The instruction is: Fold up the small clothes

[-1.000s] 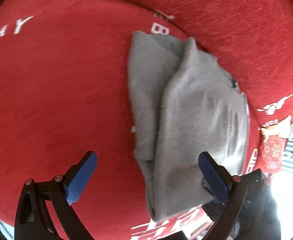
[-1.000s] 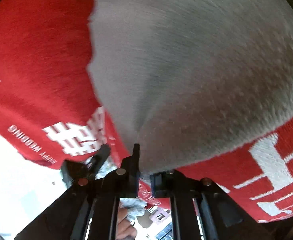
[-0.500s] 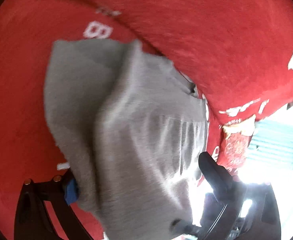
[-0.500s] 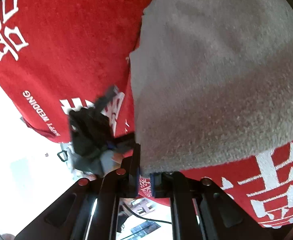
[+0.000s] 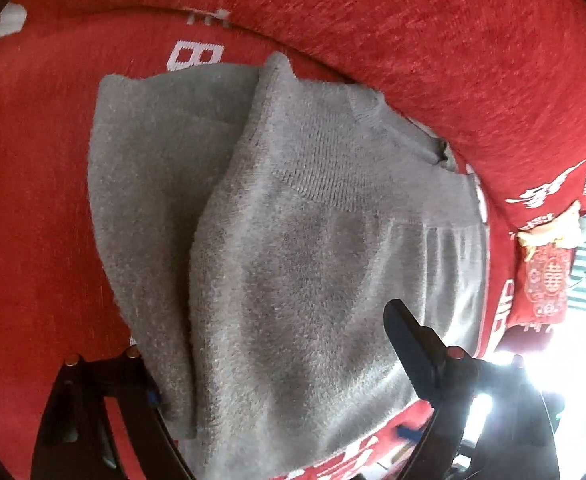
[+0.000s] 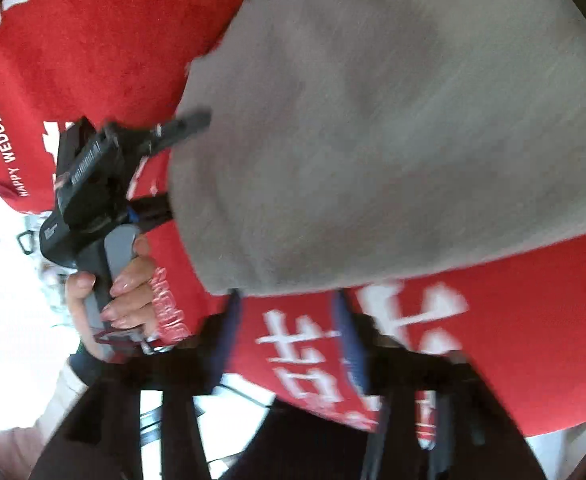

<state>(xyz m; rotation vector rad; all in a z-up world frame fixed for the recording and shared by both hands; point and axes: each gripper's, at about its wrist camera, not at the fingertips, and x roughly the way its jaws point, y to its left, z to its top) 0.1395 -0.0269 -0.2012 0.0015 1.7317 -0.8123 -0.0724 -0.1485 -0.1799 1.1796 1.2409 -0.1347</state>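
Grey fleece garment [image 5: 293, 264] lies folded on the red cover [image 5: 33, 200], one half lapped over the other, a ribbed band running across the upper layer. The cover carries white lettering, and a raised red cushion edge [image 5: 453, 40] curves behind the garment.

Left claw [image 5: 277, 364] sits right at the near hem. Its jaws have just been closing a little, with the cloth between them, yet they stand wide: the right finger [image 5: 409, 340] rests dark on top of the fleece, while the left finger is tucked under the draped edge and mostly hidden. No squeeze on the fabric shows in the left wrist view, so the claw reads as apart around the hem, not clamped.

Over to the right claw [image 6: 289, 340]. Its jaws have just been opening, and nothing lies between them now; the blue pads [image 6: 349, 344] frame only red cover with white characters. The garment's edge [image 6: 373, 140] hangs just above those fingertips, free of them, blurred in the right wrist view.

In that same view the left claw [image 6: 169, 168] appears from the side at the garment's left border, one finger above the cloth and one beneath, with a hand [image 6: 113, 292] wrapped round its grey handle.
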